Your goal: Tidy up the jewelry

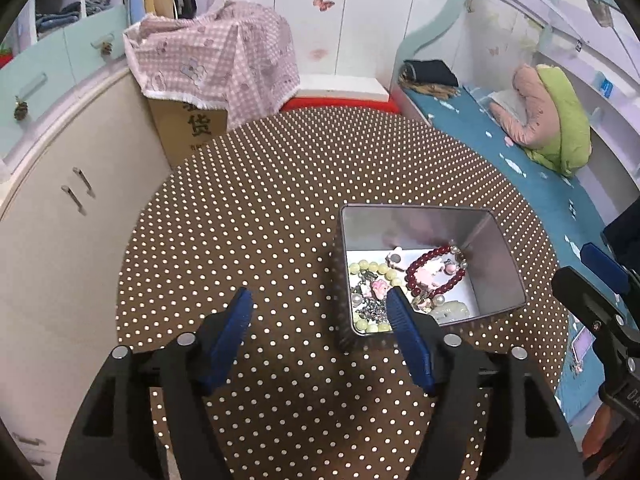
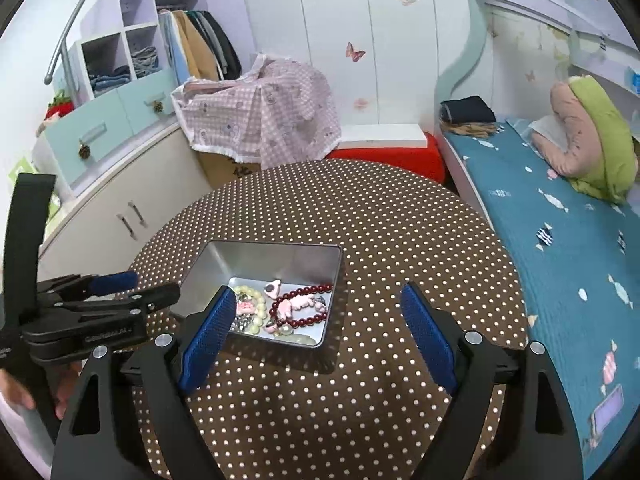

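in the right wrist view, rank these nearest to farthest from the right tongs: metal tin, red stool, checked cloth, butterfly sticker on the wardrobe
1. metal tin, on the dotted table just ahead-left of the right tongs.
2. red stool, beyond the table's far edge.
3. checked cloth, draped over a box, back left; close to the stool's depth, slightly farther.
4. butterfly sticker, on the wardrobe door behind.

Two flanking overhead views, shared tin (image 1: 496, 240)

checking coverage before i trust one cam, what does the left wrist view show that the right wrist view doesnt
Only the left wrist view: the printed front of the cardboard box.

Only the right wrist view: white cubby shelves with folded clothes, and a phone on the bed.

Both: the open metal tin of jewelry with the red bead bracelet inside, the dotted table, and both grippers open.
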A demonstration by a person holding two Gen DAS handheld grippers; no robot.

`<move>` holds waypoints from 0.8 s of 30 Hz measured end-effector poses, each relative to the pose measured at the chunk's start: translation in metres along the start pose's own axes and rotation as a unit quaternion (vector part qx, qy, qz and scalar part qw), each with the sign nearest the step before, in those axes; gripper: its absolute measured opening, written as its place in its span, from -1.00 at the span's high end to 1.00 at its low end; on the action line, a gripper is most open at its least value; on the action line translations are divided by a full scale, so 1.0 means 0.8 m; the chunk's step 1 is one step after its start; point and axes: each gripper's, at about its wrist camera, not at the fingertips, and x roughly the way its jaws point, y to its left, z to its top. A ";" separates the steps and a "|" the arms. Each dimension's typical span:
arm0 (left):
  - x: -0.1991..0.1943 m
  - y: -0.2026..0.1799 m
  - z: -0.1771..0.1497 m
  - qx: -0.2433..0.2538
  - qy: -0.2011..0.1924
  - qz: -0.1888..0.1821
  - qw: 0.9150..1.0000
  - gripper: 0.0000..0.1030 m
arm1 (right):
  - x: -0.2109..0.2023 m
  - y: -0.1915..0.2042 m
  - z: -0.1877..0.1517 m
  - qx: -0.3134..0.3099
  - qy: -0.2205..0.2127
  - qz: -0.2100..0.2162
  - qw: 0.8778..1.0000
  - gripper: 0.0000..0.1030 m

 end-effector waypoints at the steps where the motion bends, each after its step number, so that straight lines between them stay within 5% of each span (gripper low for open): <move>1: -0.005 0.000 -0.001 0.000 -0.003 0.002 1.000 -0.34 | -0.005 0.000 0.000 0.001 -0.003 -0.004 1.000 -0.60; 24: -0.082 -0.035 -0.025 0.028 -0.065 0.013 0.997 -0.43 | -0.067 0.026 -0.010 -0.020 -0.027 -0.014 0.999 -0.64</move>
